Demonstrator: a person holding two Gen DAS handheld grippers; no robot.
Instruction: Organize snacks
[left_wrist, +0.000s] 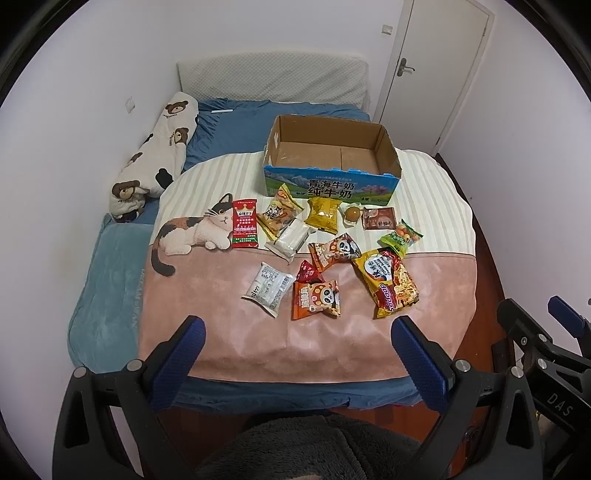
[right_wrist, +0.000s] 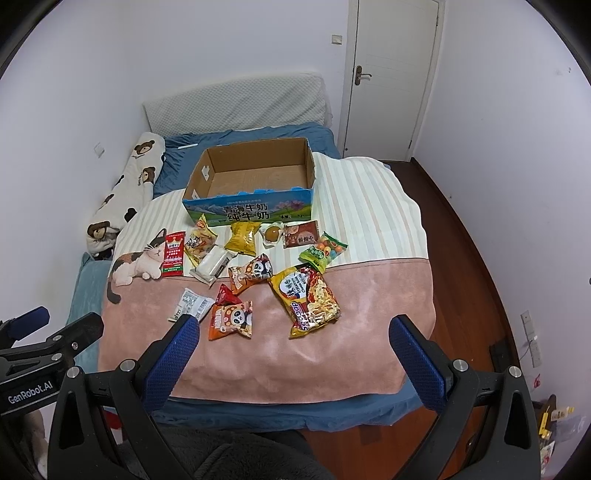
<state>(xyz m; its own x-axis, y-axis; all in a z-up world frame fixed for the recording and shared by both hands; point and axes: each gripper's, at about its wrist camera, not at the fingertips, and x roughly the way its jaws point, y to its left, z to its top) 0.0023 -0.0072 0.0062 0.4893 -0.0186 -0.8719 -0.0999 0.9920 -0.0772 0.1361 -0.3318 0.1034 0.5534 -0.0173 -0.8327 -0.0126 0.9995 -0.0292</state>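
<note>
An empty cardboard milk box stands open on the bed's blanket. In front of it lie several snack packs: a yellow noodle pack, two orange panda packs, a white pack, a red sachet, a yellow bag and a green candy bag. My left gripper is open and empty over the blanket's near edge. My right gripper is open and empty beside it.
A bear-print pillow lies along the left wall. A grey headboard cushion stands behind the box. A white door and wooden floor are on the right.
</note>
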